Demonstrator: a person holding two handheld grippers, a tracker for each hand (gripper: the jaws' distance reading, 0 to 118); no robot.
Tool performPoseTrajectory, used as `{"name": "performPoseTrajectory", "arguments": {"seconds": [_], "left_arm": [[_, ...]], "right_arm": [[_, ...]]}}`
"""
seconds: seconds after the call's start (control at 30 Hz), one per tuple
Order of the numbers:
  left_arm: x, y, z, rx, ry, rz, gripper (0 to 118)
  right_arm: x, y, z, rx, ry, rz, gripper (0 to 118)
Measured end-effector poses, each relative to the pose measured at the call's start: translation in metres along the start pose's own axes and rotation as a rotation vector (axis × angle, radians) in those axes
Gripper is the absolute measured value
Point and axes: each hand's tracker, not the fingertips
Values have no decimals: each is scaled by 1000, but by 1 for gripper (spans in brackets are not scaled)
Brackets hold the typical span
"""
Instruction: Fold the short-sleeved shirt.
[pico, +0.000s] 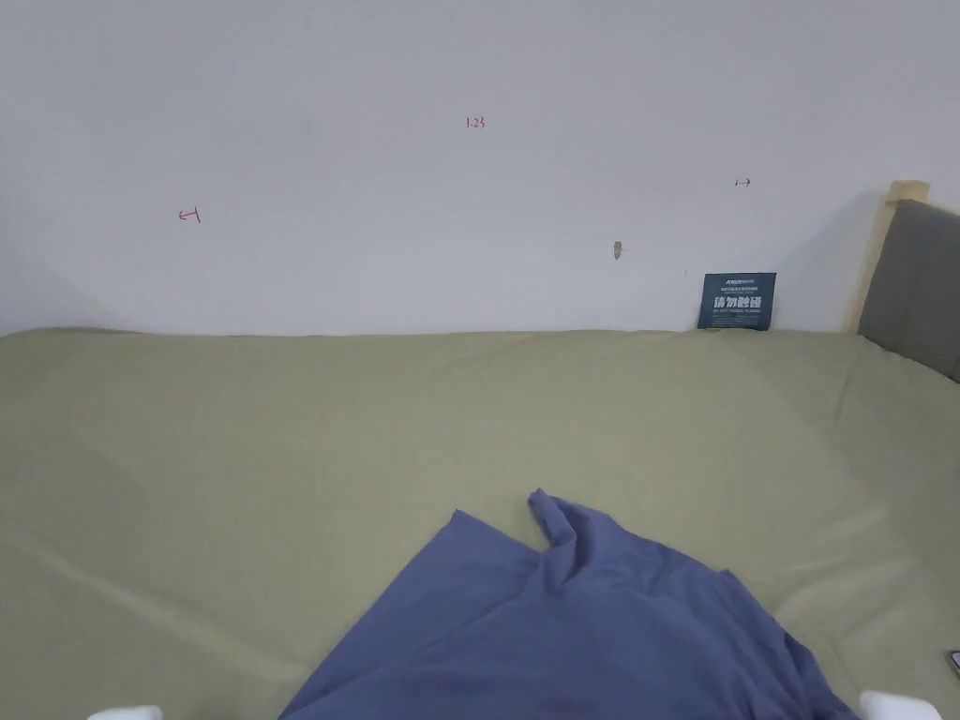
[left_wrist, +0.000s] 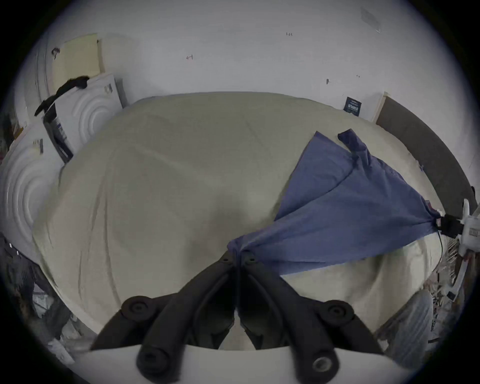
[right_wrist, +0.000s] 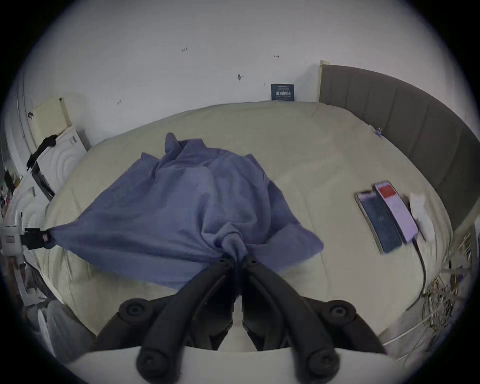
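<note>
Left gripper (left_wrist: 237, 256): you have its jaws pinched on one corner of the blue shirt (left_wrist: 345, 207).
Right gripper (right_wrist: 237, 257): clamped on a bunched corner of the same edge.
Purpose: judged, you hold the near edge taut between both, to spread the shirt flat.
Shirt position: far part rumpled on the bed.
Surface: olive bedsheet (pico: 234, 450), lightly creased.
Room: white wall (pico: 375, 141); grey headboard (right_wrist: 389, 104); two phones (right_wrist: 387, 215) beside the shirt.

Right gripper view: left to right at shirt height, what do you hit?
left gripper → blue shirt → dark phone → phone with red screen → white cloth → grey headboard
</note>
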Motion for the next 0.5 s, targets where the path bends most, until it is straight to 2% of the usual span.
{"name": "performPoseTrajectory", "arguments": {"seconds": [0.23, 0.27, 0.3, 0.33, 0.37, 0.4, 0.5], "left_arm": [[1, 2, -2, 17, 3, 16, 1], [0, 2, 0, 29, -2, 25, 7], [2, 3, 8, 89, -23, 47, 27], [3, 5, 13, 82, -22, 61, 66], [5, 8, 19, 99, -30, 74, 112], [9, 11, 28, 133, -31, 80, 118], [24, 12, 66, 248, -34, 67, 118]], "right_arm": [[2, 4, -2, -7, 5, -12, 8], [1, 4, 2, -5, 4, -10, 21], [0, 5, 12, 37, 3, -16, 50], [0, 5, 19, 37, 11, -23, 91], [-2, 6, 27, 64, 13, -32, 118], [-6, 8, 37, 103, 17, -27, 118], [-22, 8, 70, 229, 29, -9, 118]]}}
